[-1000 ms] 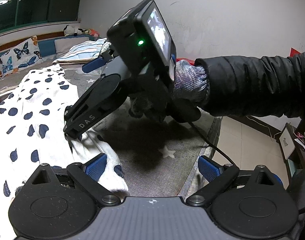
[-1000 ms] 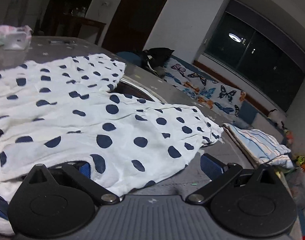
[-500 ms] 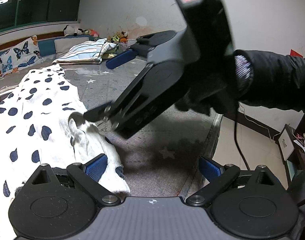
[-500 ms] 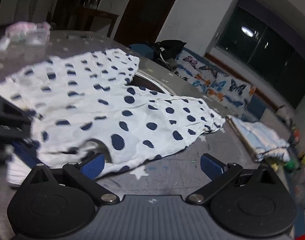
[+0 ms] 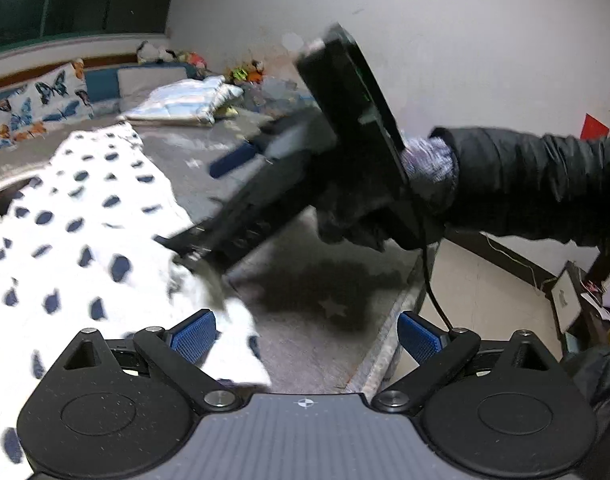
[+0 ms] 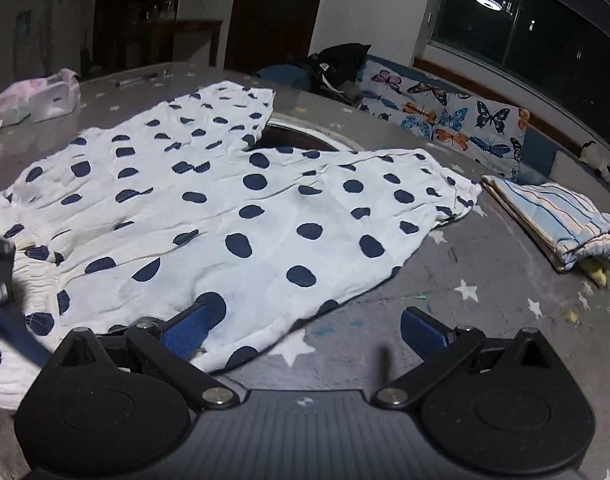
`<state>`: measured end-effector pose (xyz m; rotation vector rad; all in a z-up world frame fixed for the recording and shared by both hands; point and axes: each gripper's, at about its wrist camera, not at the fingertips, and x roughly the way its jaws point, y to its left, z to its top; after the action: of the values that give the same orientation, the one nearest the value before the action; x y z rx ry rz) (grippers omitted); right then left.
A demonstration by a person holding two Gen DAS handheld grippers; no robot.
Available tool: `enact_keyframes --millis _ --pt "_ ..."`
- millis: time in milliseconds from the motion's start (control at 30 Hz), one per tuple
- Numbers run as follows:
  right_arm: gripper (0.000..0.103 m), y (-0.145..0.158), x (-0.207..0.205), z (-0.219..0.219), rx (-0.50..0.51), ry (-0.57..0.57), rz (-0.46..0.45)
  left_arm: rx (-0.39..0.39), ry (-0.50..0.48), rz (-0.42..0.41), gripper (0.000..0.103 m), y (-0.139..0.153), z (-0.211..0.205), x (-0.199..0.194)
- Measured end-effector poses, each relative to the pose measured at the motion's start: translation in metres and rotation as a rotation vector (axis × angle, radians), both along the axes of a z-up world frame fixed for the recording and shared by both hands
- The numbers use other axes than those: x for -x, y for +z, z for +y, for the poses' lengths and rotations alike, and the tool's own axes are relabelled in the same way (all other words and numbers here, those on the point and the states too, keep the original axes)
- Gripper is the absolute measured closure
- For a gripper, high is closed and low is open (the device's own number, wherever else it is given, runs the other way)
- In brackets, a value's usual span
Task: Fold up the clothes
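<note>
The desk (image 6: 505, 300) carries the polka-dot garment (image 6: 225, 208), spread flat. The fabric looks thin, light and limp; it should be gripped at the gathered waistband edge. The right tool (image 6: 305, 330) is spread wide over the hem. The left tool (image 5: 305, 334) is likewise released.

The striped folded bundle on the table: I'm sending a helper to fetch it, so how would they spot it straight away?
Start from the grey star-printed table and the big white garment with navy dots spread across it. Beyond that garment's far leg end, near the butterfly-print cushions, lies the folded bundle. It alone is folded and pale blue with thin stripes, not dotted.
</note>
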<state>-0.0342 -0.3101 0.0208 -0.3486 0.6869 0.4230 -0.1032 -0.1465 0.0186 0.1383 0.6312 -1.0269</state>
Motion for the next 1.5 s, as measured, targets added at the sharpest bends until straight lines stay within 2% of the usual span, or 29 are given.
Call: enact_keyframes --millis 100,233,433,567,767,967,1033,1100,1200,1300,1367,1500 --pt "0.0 0.013 0.0 -0.009 -0.051 -0.026 -0.009 -0.006 0.031 -0.036 0.004 0.006 0.002 -0.003" --pt "0.0 0.023 -0.011 -0.007 -0.092 -0.032 -0.028 -0.027 0.076 -0.038 0.004 0.003 -0.001 -0.012" --pt "0.0 -0.005 -0.025 0.009 -0.033 0.006 0.039 -0.031 0.089 -0.04 0.004 0.001 -0.003 -0.013" --pt "0.0 0.0 -0.025 -0.007 -0.087 -0.033 0.061 -0.068 0.072 -0.039 0.006 -0.008 -0.009 -0.012" --pt "0.0 0.015 -0.023 -0.024 -0.139 -0.068 0.054 -0.087 0.073 -0.03 0.022 -0.015 -0.014 -0.013" --pt "0.0 -0.005 -0.021 -0.013 -0.089 -0.029 0.117 -0.111 0.088 -0.037 0.036 -0.015 -0.015 -0.016" --pt "0.0 0.0 -0.024 -0.017 -0.11 -0.038 0.12 -0.115 0.092 -0.037 0.043 -0.014 -0.015 -0.019" --pt "0.0 0.008 -0.03 -0.021 -0.128 -0.054 0.107 -0.115 0.1 -0.031 0.055 -0.014 -0.013 -0.024" --pt "0.0 0.017 -0.049 -0.028 -0.159 -0.083 0.1 -0.106 0.117 -0.005 0.072 -0.012 -0.009 -0.032" --pt "0.002 0.021 -0.074 -0.035 -0.186 -0.125 0.091 -0.082 0.126 0.031 0.084 -0.012 -0.005 -0.04" --pt "0.006 0.022 -0.099 -0.041 -0.201 -0.18 0.079 -0.063 0.127 0.045 0.089 -0.012 -0.003 -0.043" --pt "0.014 0.016 -0.15 -0.054 -0.25 -0.27 0.083 -0.029 0.126 0.07 0.092 -0.008 0.0 -0.045"
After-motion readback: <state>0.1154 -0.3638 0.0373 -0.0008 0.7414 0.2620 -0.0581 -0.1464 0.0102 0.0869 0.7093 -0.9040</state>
